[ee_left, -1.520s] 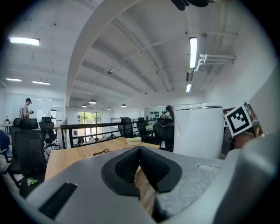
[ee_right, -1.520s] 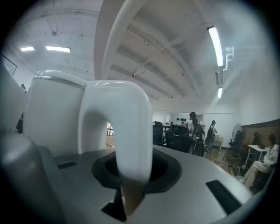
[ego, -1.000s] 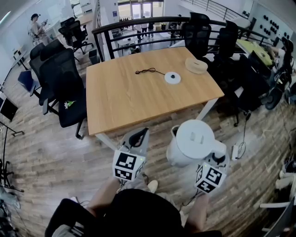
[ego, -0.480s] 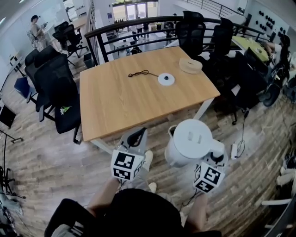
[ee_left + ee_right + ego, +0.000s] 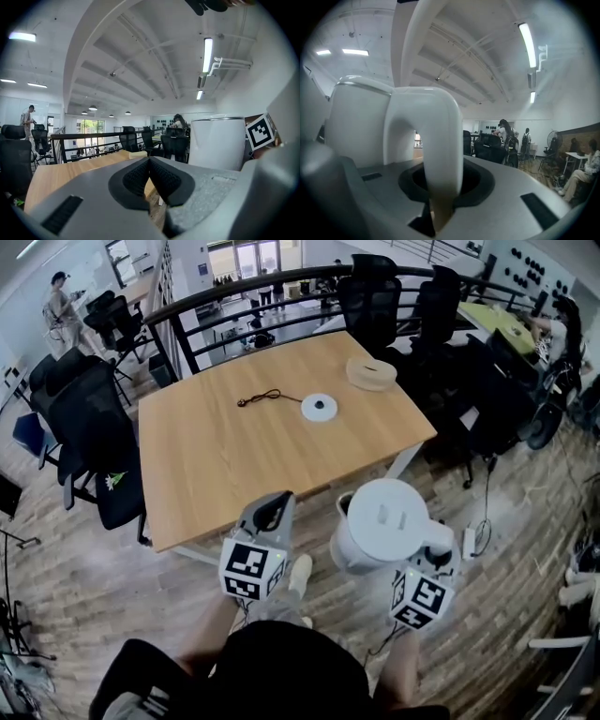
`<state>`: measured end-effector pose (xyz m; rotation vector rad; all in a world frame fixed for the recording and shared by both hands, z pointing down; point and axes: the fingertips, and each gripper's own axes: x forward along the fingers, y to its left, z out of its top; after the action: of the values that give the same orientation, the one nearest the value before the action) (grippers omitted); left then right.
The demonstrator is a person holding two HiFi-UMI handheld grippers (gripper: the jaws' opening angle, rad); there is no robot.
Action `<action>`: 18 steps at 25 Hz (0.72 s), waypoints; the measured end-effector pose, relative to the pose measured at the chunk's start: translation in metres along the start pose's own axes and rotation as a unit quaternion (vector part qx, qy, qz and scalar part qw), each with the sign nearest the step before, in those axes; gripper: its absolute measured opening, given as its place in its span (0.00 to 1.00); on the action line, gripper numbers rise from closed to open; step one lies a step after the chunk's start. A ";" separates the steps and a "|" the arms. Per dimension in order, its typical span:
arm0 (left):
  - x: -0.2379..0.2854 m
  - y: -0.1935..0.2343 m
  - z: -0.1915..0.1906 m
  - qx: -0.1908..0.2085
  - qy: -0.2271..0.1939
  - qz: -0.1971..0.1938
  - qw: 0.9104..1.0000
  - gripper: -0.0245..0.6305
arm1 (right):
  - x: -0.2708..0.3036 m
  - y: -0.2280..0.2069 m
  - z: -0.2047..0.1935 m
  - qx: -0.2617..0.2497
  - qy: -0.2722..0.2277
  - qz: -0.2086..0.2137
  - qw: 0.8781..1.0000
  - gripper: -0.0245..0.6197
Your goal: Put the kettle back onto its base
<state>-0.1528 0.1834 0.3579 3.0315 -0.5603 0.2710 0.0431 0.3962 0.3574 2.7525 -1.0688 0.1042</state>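
A white kettle point(image 5: 386, 521) hangs in the air in front of the table's near edge, carried by its handle point(image 5: 429, 140), on which my right gripper point(image 5: 438, 559) is shut. The kettle's round white base point(image 5: 319, 407) lies on the wooden table point(image 5: 216, 456), with a black cord point(image 5: 260, 397) trailing to its left. My left gripper point(image 5: 272, 515) is held level beside the kettle, left of it, with its jaws shut and nothing in them. In the left gripper view the kettle point(image 5: 216, 140) shows to the right of the pads point(image 5: 161, 176).
A round light-coloured lidded box point(image 5: 371, 373) sits at the table's far right corner. Black office chairs point(image 5: 80, 418) stand along the left side and behind the table, a black railing point(image 5: 253, 301) beyond. People stand in the background. A power strip point(image 5: 470, 542) lies on the floor.
Both grippers and the kettle have come closer to the table's near edge; the table now sits lower and further left in the head view. The grip on the kettle handle is unchanged.
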 end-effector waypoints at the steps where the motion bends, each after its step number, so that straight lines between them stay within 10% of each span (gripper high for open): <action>1: 0.009 0.002 0.002 -0.001 0.001 -0.002 1.000 0.04 | 0.008 -0.001 0.002 -0.001 0.000 -0.003 1.000 0.15; 18: 0.143 0.063 0.017 -0.009 0.017 -0.016 1.000 0.04 | 0.149 0.010 0.020 -0.007 0.008 -0.011 1.000 0.15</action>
<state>-0.0412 0.0731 0.3673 3.0091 -0.5089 0.3145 0.1465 0.2863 0.3590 2.7459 -1.0311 0.1140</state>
